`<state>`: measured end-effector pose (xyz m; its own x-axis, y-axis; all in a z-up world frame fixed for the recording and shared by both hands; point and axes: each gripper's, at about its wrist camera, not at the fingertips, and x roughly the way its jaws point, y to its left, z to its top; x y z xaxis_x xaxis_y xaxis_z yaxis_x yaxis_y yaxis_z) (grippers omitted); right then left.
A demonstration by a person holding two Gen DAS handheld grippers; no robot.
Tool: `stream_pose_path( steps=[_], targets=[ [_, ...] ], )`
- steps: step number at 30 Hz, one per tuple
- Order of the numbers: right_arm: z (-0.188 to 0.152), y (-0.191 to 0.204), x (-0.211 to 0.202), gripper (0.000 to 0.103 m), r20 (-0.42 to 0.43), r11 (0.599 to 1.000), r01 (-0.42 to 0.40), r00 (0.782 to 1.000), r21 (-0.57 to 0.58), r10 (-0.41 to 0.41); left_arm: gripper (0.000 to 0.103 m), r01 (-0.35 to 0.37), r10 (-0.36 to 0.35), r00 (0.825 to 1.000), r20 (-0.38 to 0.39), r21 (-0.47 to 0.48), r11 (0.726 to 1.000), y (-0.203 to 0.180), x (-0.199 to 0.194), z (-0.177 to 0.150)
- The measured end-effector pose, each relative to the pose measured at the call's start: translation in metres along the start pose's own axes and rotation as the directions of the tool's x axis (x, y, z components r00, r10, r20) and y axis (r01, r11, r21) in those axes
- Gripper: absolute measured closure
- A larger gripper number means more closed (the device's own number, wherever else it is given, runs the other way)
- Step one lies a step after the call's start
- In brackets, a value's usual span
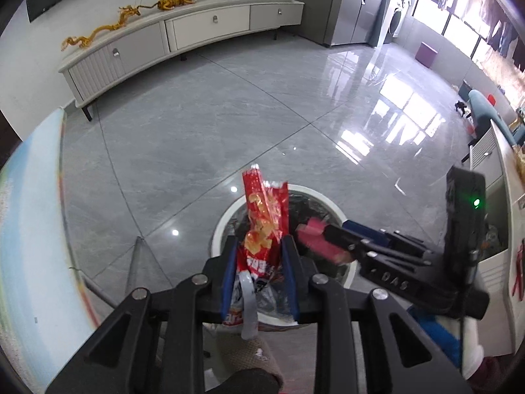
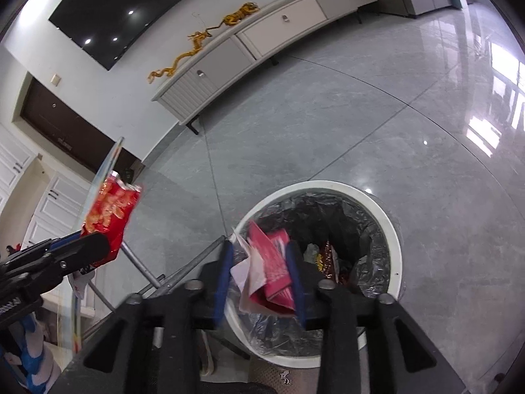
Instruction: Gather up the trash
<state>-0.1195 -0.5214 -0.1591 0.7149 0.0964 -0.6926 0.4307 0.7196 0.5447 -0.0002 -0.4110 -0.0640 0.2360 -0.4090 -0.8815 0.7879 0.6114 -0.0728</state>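
Between the left gripper's (image 1: pixel 259 262) blue pads sits a red snack bag (image 1: pixel 264 226), upright, its crumpled top poking above the fingers; the pads press its sides, so this claw is clenched on the bag, with a clear plastic scrap and a grey strip hanging below it. Just beside it, the right gripper (image 2: pixel 261 279) hangs over the bin (image 2: pixel 395 229), its jaws parted; a pink packet (image 2: pixel 275 269) and white paper (image 2: pixel 244 271) lie blurred in the gap, and the pads do not seem to squeeze them. That claw looks released, with its trash above the near edge of the bin's mouth. Inside the white round bin a black liner (image 2: pixel 328 210) holds more wrappers, red and yellow among them. Metal legs (image 2: pixel 144 266) of some frame stand left of the bin, and a tilted glass or plastic panel (image 1: pixel 32 197) rises at the far left. Beyond spreads a glossy grey tiled floor (image 1: pixel 262 105) with bright window glare. Against the white wall runs a long pale cabinet (image 1: pixel 183 32) with drawers, carrying a golden dragon (image 1: pixel 98 31) and a tiger figure (image 1: pixel 175 1). A dark screen (image 2: pixel 131 10) hangs above it, and a dark door (image 2: pixel 62 131) shows farther left.
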Motion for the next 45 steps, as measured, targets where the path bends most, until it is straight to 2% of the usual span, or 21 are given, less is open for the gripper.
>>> stream_pose_path(
  steps=[2,4,6,11,15,18,21,26,29,35,41,45],
  targets=[
    [-0.001,-0.004,0.001,0.059,-0.003,1.000,0.023,1.000,0.017,-0.022,0.069,0.023,-0.023,1.000,-0.006,-0.022,0.999,-0.001,0.004,0.004],
    [-0.004,-0.007,0.000,0.058,-0.006,0.999,0.039,0.999,0.026,-0.039,0.056,0.048,-0.048,0.999,0.002,-0.052,0.997,0.001,0.005,0.005],
    [-0.007,-0.009,-0.002,0.053,-0.005,0.998,0.050,0.999,0.030,-0.050,0.055,0.059,-0.058,0.998,0.008,-0.064,0.996,0.000,0.005,0.006],
    [-0.012,-0.012,-0.014,0.051,0.009,0.994,0.093,0.996,0.053,-0.093,0.054,0.058,-0.056,0.998,0.018,-0.101,0.993,0.006,-0.001,0.002],
    [-0.013,0.005,-0.021,0.044,0.038,0.991,0.132,0.990,0.037,-0.134,0.054,0.060,-0.054,0.998,0.041,-0.159,0.986,0.015,-0.013,-0.004],
    [-0.014,0.027,-0.024,0.039,0.061,0.988,0.153,0.987,-0.014,-0.152,0.054,0.042,-0.028,0.997,0.072,-0.199,0.979,0.023,-0.027,-0.012],
    [-0.013,0.055,-0.027,0.033,0.087,0.984,0.163,0.984,-0.068,-0.157,0.053,-0.007,0.035,0.992,0.122,-0.221,0.975,0.038,-0.050,-0.026],
    [-0.017,0.100,-0.030,0.024,0.122,0.975,0.163,0.982,-0.151,-0.145,0.053,-0.113,0.159,0.971,0.181,-0.245,0.963,0.059,-0.087,-0.052],
    [-0.021,0.129,-0.029,0.020,0.129,0.969,0.146,0.984,-0.202,-0.121,0.053,-0.182,0.251,0.943,0.219,-0.292,0.939,0.077,-0.114,-0.069],
    [-0.035,0.184,-0.030,0.014,0.152,0.941,0.139,0.984,-0.309,-0.096,0.052,-0.260,0.379,0.884,0.275,-0.385,0.885,0.110,-0.162,-0.099],
    [-0.051,0.233,-0.033,0.009,0.192,0.910,0.142,0.979,-0.389,-0.071,0.044,-0.344,0.517,0.789,0.331,-0.459,0.819,0.137,-0.212,-0.135],
    [-0.062,0.263,-0.035,0.006,0.224,0.890,0.156,0.973,-0.429,-0.062,0.042,-0.357,0.567,0.746,0.350,-0.508,0.784,0.158,-0.239,-0.158]
  ],
)
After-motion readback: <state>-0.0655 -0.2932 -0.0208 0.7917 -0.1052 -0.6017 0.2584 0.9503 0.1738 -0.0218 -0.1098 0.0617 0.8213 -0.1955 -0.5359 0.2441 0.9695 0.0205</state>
